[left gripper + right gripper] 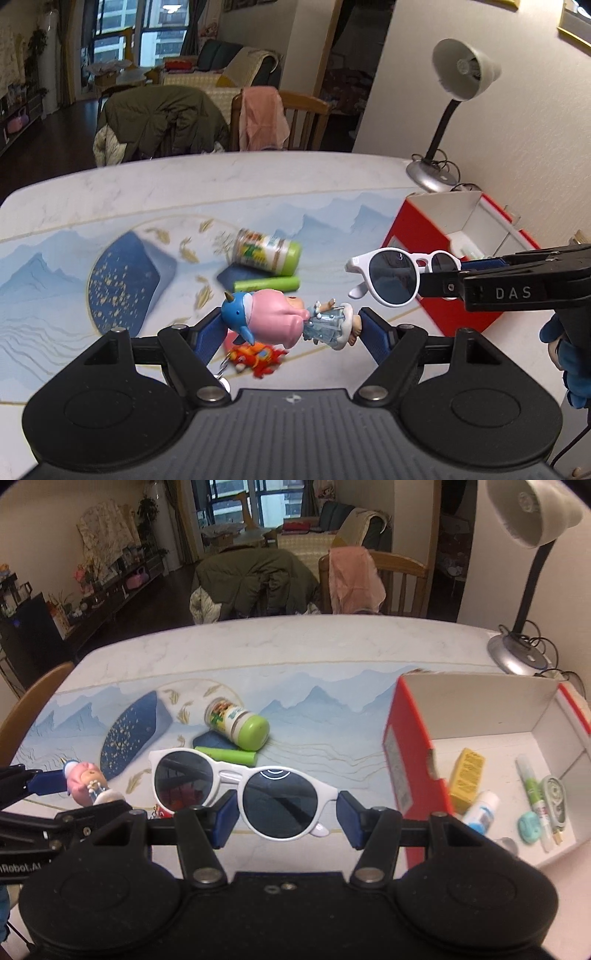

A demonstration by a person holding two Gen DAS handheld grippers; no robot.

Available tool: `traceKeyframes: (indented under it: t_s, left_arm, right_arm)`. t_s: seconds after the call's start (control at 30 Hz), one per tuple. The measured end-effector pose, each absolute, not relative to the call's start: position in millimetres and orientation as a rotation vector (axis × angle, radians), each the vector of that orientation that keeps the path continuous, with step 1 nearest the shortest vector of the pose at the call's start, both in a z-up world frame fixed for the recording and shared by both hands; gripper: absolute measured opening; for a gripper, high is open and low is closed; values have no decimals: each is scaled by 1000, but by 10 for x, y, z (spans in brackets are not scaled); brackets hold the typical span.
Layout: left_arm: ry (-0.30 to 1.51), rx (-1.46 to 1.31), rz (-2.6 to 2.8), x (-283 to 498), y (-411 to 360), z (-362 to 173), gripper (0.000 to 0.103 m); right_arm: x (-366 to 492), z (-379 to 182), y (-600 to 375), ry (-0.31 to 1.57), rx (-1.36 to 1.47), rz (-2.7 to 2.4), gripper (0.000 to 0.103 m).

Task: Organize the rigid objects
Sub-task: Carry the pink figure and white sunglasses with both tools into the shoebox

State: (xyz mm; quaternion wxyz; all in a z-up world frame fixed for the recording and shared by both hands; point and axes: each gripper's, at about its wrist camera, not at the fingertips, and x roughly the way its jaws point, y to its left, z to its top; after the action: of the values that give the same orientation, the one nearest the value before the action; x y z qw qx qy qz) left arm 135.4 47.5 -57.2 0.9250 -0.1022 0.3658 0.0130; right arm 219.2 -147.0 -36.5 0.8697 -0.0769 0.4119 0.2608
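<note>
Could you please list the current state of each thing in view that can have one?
Left gripper: shut on the figurine.
Figurine: held sideways, off the table.
Right gripper: shut on the sunglasses.
Sunglasses: held by one lens, arms folded.
Red box: open, small items inside.
Green-capped bottle: lying on its side.
Lamp: off.

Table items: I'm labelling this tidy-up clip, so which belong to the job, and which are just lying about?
Job:
white sunglasses, held in the right hand-held gripper
toy figurine, held in the left hand-held gripper
green-capped jar
green tube
red keychain toy
red box

Lying about:
desk lamp
coat on a chair
</note>
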Motion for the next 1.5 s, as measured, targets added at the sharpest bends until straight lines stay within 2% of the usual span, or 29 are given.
traceKeyframes:
  t_s: [0.4,0.9,1.5]
  left_arm:
    - [699,-152,-52,1643,-217,-293,77]
    - [708,-111,-82,2076,-1099,-261,77]
    - [814,-48,-122,2805,-1972,-568,77]
  right_arm:
    - [2298,-161,-2142,815,-111,479,56]
    - [2702,-168,-3019,805,-77,447,56]
    - [3419,-412,-3722,849,-100,369,56]
